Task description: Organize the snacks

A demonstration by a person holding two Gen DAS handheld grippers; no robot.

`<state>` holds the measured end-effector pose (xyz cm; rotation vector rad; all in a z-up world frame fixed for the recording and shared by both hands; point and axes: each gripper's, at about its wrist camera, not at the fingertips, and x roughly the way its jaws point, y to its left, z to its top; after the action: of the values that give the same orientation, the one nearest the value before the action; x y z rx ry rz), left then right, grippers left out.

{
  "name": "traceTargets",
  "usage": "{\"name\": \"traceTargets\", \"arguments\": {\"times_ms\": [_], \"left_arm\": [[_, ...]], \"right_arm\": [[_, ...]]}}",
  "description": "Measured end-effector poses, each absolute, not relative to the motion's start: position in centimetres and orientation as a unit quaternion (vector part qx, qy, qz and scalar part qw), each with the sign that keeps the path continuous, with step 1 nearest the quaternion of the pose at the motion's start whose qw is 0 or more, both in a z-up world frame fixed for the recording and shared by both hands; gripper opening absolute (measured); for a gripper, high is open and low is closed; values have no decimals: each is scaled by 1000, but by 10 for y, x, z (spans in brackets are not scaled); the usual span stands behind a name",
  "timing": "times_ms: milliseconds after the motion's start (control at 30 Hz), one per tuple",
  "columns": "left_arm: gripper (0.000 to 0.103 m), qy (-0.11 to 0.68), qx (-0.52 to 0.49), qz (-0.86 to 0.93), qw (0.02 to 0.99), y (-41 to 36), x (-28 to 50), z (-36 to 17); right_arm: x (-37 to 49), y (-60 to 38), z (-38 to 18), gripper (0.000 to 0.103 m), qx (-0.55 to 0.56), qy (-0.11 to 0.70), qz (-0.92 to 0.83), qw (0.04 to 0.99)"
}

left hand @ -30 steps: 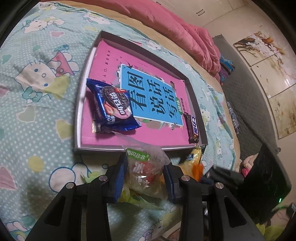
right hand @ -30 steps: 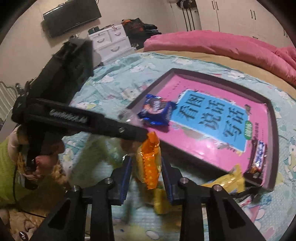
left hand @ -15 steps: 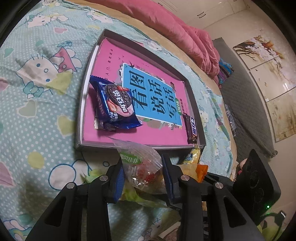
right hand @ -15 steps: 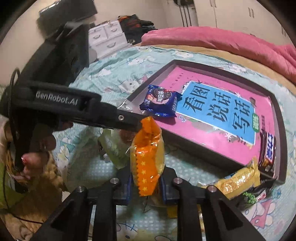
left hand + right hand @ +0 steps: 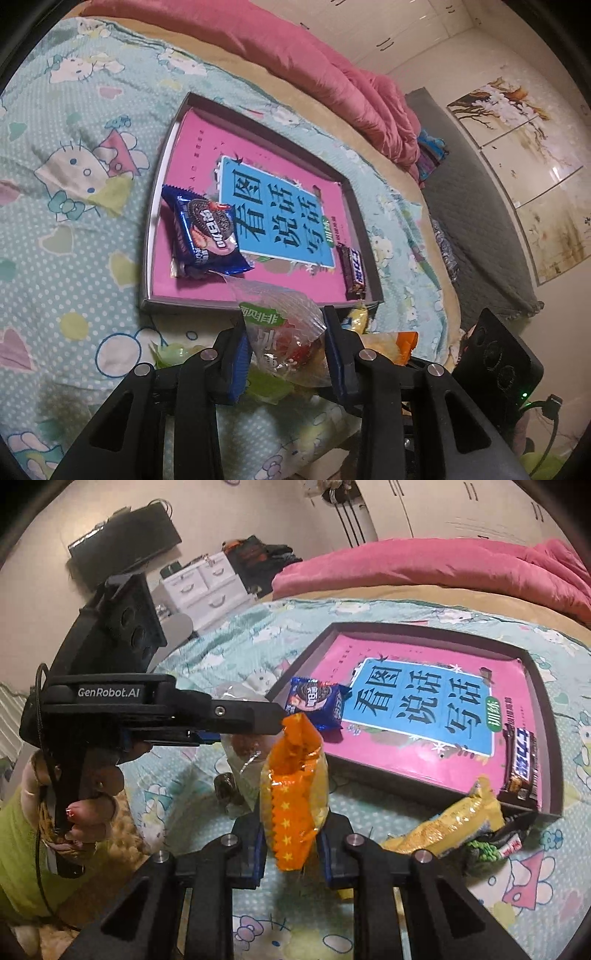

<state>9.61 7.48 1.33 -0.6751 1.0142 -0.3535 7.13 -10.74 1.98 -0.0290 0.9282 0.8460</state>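
A: From the left wrist, the left tongs (image 5: 284,349) are pinching a crinkly clear bag (image 5: 286,332) just short of the tray (image 5: 258,304) on the bed (image 5: 55,221). Advice?

B: Lifting it over the low rim, then setting it beside the glossy Oreo pack (image 5: 205,232).

A: And the right wrist?

B: The right tongs (image 5: 290,843) are closing on a foil orange packet (image 5: 295,790), held upright; probably clear of the bed. Soft wrappers, so gripping lightly.

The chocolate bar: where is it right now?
The chocolate bar lies inside the tray, at its near right corner in the right wrist view, beside the pink book, just above the yellow snack bag.
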Motion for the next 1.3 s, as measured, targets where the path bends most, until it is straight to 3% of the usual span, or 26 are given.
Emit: {"name": "traceTargets", "arguments": {"times_ms": [1300], "left_arm": [[36, 429, -256, -139, 855, 67, 63, 76]], "right_arm": [[59, -151, 58, 23, 4, 355, 340, 871]]}}
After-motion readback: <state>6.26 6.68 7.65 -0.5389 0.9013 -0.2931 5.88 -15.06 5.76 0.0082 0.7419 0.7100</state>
